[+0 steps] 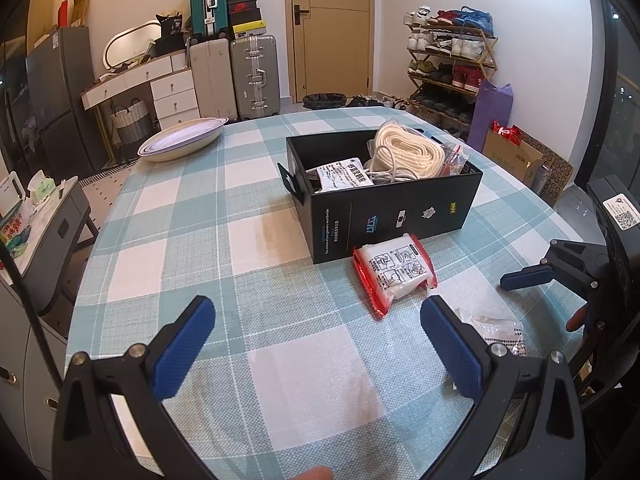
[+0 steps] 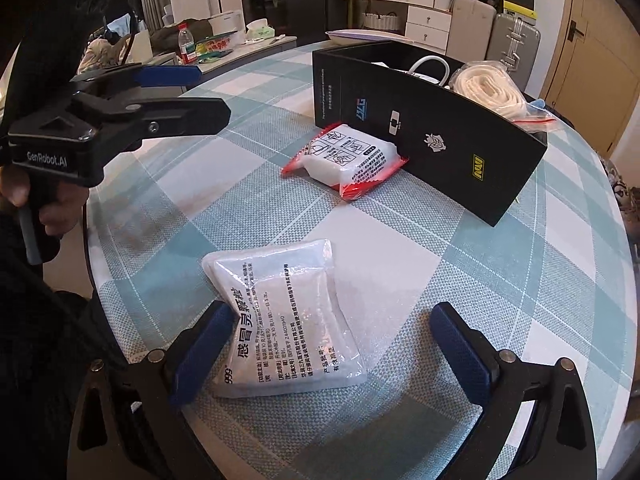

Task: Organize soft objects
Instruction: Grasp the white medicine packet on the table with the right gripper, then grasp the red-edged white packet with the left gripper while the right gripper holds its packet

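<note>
A black box stands on the checked tablecloth and holds a coil of cream rope and a white printed packet. A red-edged white packet lies against the box's near wall; it also shows in the right wrist view as the red-edged packet. My left gripper hovers open over bare cloth. My right gripper is open, and a white medicine pouch lies flat between its jaws, close to the left finger. The right pad stands apart from the pouch.
A stack of shallow plates sits at the table's far left edge. The round table edge curves close by the left gripper. Suitcases, a shoe rack and a side table stand beyond the table.
</note>
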A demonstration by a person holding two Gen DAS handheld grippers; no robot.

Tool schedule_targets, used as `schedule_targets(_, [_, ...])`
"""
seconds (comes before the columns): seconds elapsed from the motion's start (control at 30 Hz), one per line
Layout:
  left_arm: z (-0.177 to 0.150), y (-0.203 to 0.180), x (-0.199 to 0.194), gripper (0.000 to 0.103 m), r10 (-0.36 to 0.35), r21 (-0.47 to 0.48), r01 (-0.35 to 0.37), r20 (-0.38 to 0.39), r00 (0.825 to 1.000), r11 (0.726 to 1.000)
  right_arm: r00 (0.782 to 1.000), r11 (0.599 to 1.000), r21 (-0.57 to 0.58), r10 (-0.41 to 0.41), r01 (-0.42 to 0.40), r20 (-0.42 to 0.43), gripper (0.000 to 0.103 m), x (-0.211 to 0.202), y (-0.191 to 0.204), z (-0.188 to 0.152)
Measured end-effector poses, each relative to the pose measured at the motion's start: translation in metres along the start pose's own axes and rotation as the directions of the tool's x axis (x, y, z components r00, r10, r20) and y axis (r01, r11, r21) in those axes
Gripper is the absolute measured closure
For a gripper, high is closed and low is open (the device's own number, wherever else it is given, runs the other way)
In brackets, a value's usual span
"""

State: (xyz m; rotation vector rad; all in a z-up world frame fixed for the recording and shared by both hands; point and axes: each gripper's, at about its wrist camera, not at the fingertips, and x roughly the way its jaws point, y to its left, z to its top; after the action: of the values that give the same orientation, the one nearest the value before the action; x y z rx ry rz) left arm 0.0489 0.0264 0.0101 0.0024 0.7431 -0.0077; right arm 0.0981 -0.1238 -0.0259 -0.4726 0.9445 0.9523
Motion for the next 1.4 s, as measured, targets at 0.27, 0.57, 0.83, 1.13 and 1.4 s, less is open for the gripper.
schedule_targets(0.27, [0.000, 0.000, 0.000, 0.000, 0.000, -0.002, 0.000, -0.002, 1.000, 1.000, 0.999, 1.000, -0.009, 0.010, -0.009, 0.039, 0.050, -0.008, -0.001, 0.001])
schedule_targets(0.57, [-0.001, 0.002, 0.003, 0.000, -0.001, -0.013, 0.001, -0.006, 1.000, 1.000, 0.997, 1.000, 0.016, 0.009, -0.011, 0.075, 0.057, -0.013, -0.008, 0.004])
schedule_targets(0.83, [0.000, -0.001, 0.009, 0.000, -0.003, -0.028, 0.002, -0.020, 1.000, 1.000, 0.987, 0.998, 0.055, -0.027, 0.018, 0.156, 0.057, -0.035, -0.017, 0.005])
schedule_targets(1.13, [0.007, -0.020, 0.029, 0.000, 0.004, -0.025, -0.005, -0.053, 0.999, 1.000, 0.972, 0.989, 0.134, -0.087, 0.058, 0.220, 0.057, -0.052, -0.035, 0.003])
schedule_targets(1.4, [0.016, -0.039, 0.059, 0.000, 0.013, -0.023, -0.015, -0.120, 0.993, 1.000, 0.960, 0.980, 0.181, -0.123, 0.078, 0.251, 0.057, -0.064, -0.045, -0.001])
